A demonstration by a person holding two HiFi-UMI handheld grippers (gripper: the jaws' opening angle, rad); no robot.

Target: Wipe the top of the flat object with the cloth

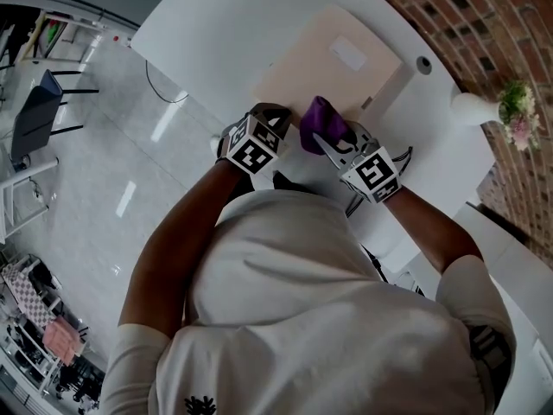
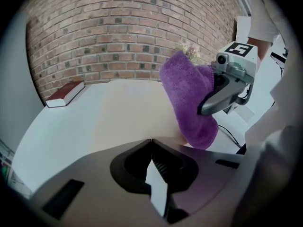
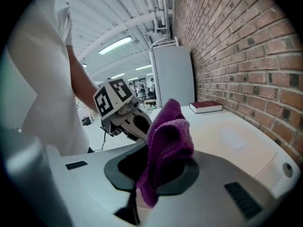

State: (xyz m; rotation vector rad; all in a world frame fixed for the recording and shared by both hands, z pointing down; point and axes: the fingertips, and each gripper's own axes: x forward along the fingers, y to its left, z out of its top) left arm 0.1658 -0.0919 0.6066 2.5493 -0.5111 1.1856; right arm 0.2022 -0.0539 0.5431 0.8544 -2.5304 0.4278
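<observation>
right gripper [image 1: 337, 143] pinching fuzzy purple cloth [image 3: 169, 136] | left gripper [image 2: 151, 150] pressed together, empty | risk: weak pinch, cloth dropping before rubbing pale flat board [image 1: 333, 72] by white table's [image 1: 199, 24] near edge

Purple cloth [image 1: 321, 124]; beige flat object [image 1: 324, 66]; white table [image 1: 207, 33]; red brick wall [image 1: 484, 15].

beige board [image 1: 333, 67], book [image 2: 64, 93] on white table [image 1: 203, 33]

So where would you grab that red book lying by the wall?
Probably the red book by its near edge, jaws above and below, coming in level from the open table side: it lies flat, and the brick wall stands behind it.
</observation>
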